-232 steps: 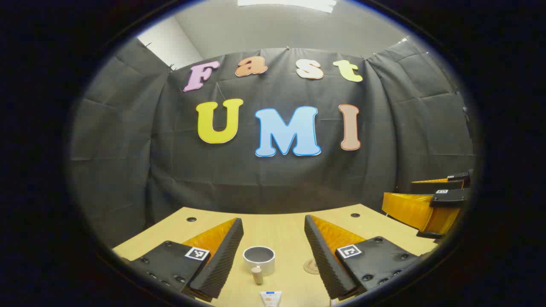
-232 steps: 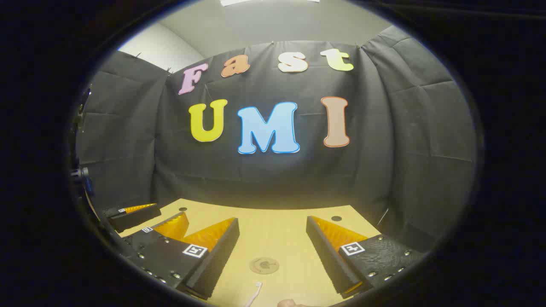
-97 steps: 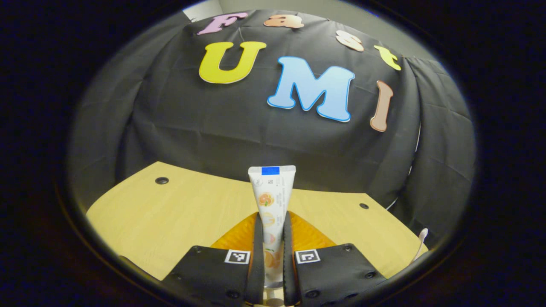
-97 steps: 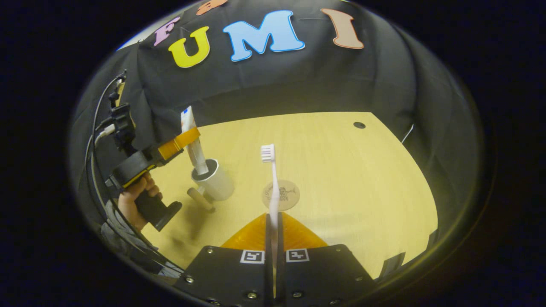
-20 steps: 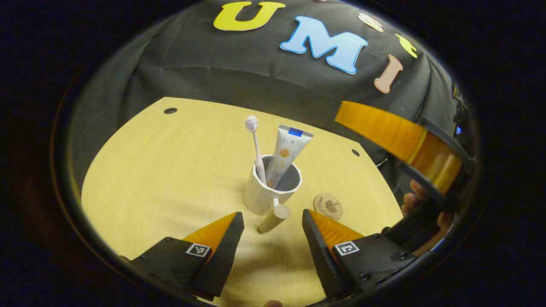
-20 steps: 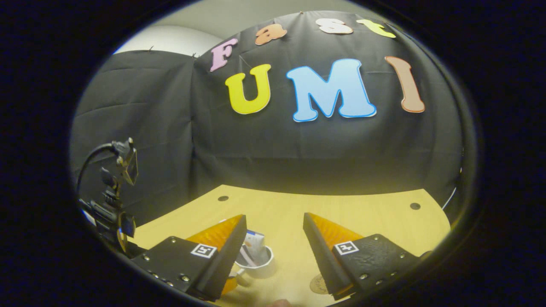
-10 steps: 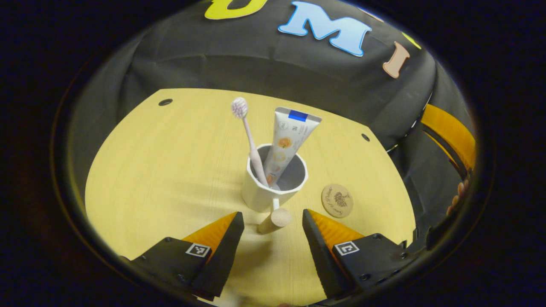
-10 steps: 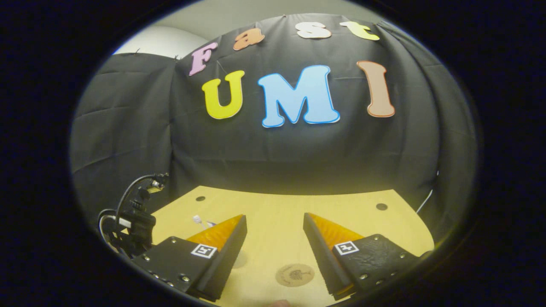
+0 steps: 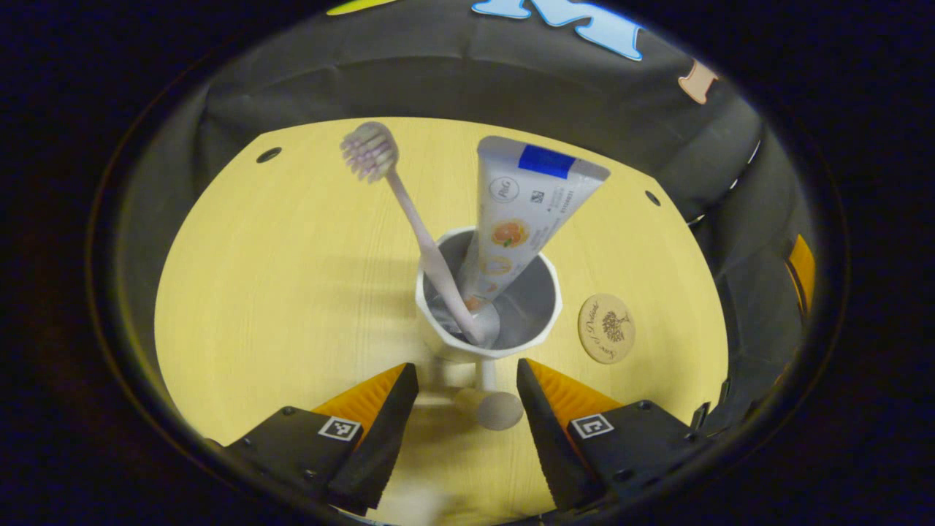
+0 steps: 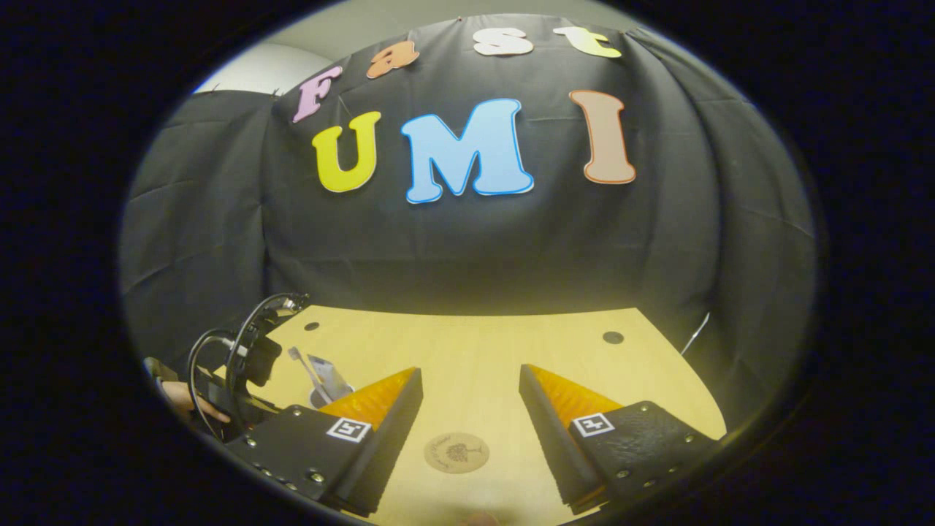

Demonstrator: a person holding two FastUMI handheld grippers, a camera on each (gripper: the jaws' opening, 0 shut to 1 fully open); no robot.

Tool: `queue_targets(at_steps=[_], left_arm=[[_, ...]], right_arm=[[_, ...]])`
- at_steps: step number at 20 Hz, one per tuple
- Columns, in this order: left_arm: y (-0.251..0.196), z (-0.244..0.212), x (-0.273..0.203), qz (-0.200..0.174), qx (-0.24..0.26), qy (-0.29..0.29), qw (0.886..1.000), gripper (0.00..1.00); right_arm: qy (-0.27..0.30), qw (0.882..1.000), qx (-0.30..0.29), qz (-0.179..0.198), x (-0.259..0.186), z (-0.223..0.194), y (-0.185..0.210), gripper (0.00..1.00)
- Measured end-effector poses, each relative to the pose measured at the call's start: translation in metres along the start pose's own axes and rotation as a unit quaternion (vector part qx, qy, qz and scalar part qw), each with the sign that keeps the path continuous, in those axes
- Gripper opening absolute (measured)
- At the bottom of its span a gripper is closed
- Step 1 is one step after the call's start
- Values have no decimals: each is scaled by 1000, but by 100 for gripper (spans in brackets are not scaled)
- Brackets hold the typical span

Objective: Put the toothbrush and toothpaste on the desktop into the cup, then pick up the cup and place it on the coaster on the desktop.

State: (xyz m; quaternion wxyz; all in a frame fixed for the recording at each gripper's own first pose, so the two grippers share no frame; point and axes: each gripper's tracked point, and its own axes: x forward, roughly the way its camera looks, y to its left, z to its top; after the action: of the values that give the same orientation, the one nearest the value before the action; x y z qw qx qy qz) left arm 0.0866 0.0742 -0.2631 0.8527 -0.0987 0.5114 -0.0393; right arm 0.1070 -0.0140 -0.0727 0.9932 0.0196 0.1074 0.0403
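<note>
Grasp the cup handle squarely.
Your left gripper (image 9: 462, 409), jaws apart, straddles the wooden peg handle (image 9: 488, 407) of the white faceted cup (image 9: 488, 343); centre, then close. The right gripper (image 10: 467, 420) hangs open.

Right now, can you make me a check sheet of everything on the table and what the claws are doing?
Surface: wooden desktop, bare around the things.
Job's things: toothbrush and toothpaste stand in the white cup; cup handle points between the left claw's fingers; coaster lies beside the cup, nothing on it.
Clutter: nothing seen.
Claws: left claw open, around the handle, not gripping; right claw open, above the coaster.
Cables: black cable loops on the left claw's rig.
Surroundings: black cloth wall.
</note>
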Motion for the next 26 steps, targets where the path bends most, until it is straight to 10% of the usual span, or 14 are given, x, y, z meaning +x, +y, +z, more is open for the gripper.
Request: queue_targets(at_steps=[3,26], left_arm=[[-8,-4,9,0,5,18,1000,63],[-8,-2,19,55,24,14,998,33]], right_arm=[[10,1000,8,-6,0,-6,-9,85],[29,999,25,-20,-16,-15,-36,85]])
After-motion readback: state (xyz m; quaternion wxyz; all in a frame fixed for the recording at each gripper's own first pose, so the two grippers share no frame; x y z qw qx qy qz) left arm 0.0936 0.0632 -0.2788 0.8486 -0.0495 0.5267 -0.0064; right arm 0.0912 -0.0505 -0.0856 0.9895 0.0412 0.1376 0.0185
